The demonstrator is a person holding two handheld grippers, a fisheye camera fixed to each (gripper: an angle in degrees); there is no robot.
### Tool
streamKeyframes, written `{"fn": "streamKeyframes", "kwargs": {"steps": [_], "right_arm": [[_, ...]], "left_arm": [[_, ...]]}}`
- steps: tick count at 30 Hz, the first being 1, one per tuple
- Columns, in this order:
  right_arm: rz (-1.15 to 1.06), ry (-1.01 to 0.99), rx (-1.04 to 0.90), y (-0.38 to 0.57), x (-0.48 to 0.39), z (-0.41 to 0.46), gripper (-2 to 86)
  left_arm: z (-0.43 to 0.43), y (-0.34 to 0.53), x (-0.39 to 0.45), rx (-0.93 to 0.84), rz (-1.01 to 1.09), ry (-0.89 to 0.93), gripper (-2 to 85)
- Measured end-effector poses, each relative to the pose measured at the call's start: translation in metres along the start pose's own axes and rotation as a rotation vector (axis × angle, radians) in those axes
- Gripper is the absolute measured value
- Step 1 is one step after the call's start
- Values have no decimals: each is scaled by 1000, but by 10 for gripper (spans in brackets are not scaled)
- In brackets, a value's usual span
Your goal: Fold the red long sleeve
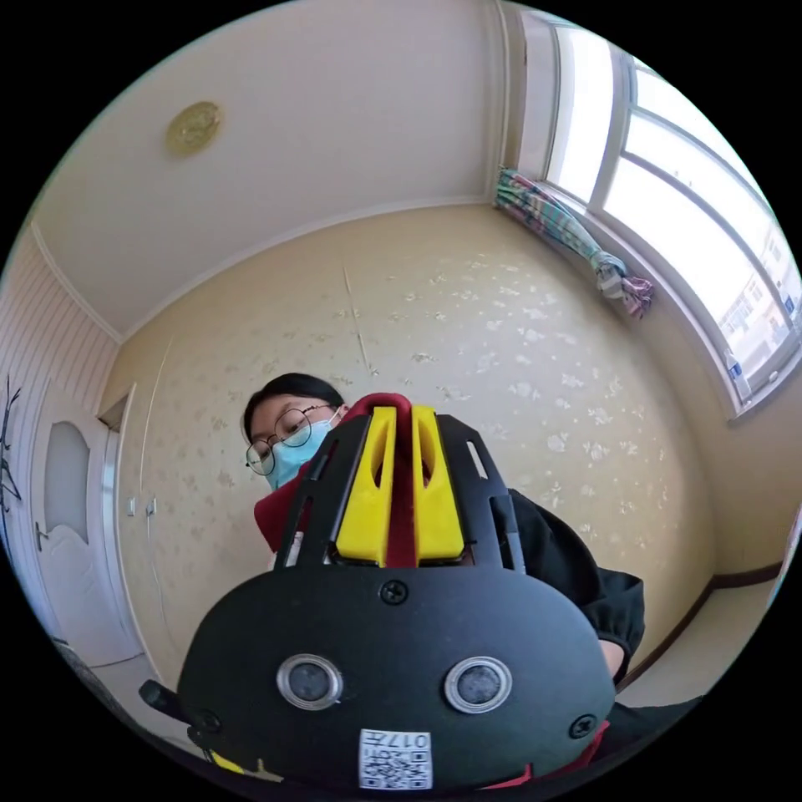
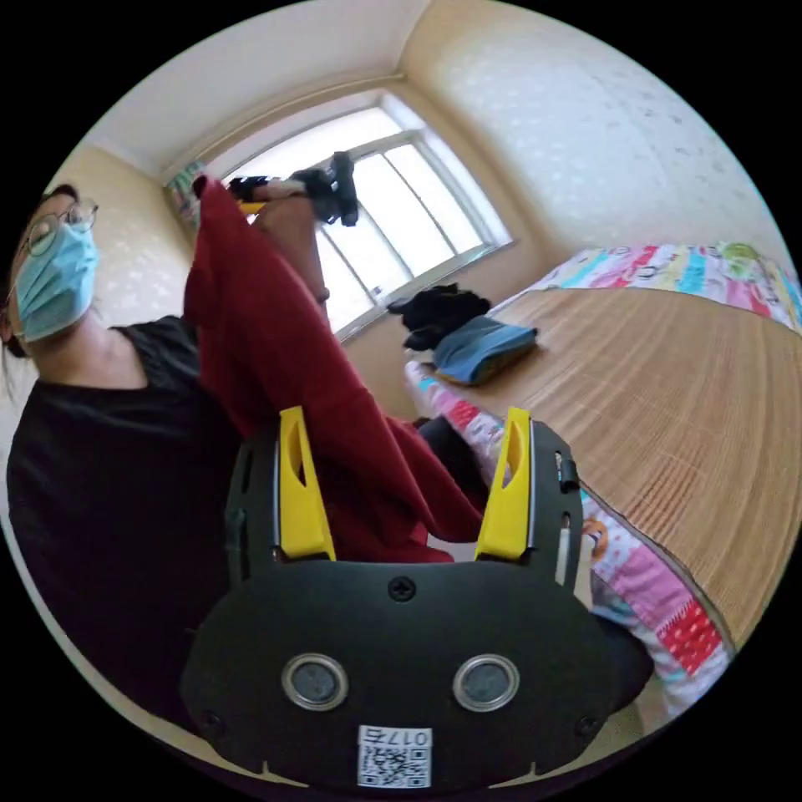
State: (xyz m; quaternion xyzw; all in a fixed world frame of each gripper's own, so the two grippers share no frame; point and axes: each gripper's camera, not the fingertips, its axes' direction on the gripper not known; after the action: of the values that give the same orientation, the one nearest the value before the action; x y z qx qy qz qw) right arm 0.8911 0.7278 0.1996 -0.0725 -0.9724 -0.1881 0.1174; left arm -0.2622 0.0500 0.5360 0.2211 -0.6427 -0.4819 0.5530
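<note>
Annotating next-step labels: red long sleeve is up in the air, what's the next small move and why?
Probably close the right gripper on the hanging cloth. Its jaws stand open around the red long sleeve, while the left gripper is shut on a fold of it, held high. A second hold would let it be spread over the mat.

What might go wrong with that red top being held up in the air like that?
The left tongs pinch just a narrow bit of the red top, so it might slip free. The right tongs are open, leaving the hanging part loose; it may bunch up when lowered. It could also land on the clothes pile on the bed.
</note>
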Motion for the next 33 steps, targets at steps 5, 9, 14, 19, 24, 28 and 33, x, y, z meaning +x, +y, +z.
{"fn": "streamKeyframes", "kwargs": {"steps": [5,9,14,19,24,28,33], "right_arm": [[-157,-343,-15,28,-23,43,153],[-85,-229,-97,39,-22,85,60],[-12,-28,69,24,-21,74,26],[-18,221,293,-15,-49,35,17],[-59,484,589,-43,-109,-3,14],[-160,627,726,-61,-154,15,14],[-198,756,882,-68,-184,40,14]], "left_arm": [[23,-1,21,-29,6,-116,23],[35,3,16,-19,-2,-123,22],[44,-13,28,-28,12,-228,28],[69,-51,67,-120,-36,-538,37],[102,-80,113,-304,-204,-1181,39],[111,-65,115,-387,-301,-1629,36],[139,-38,104,-291,-175,-1694,33]]}}
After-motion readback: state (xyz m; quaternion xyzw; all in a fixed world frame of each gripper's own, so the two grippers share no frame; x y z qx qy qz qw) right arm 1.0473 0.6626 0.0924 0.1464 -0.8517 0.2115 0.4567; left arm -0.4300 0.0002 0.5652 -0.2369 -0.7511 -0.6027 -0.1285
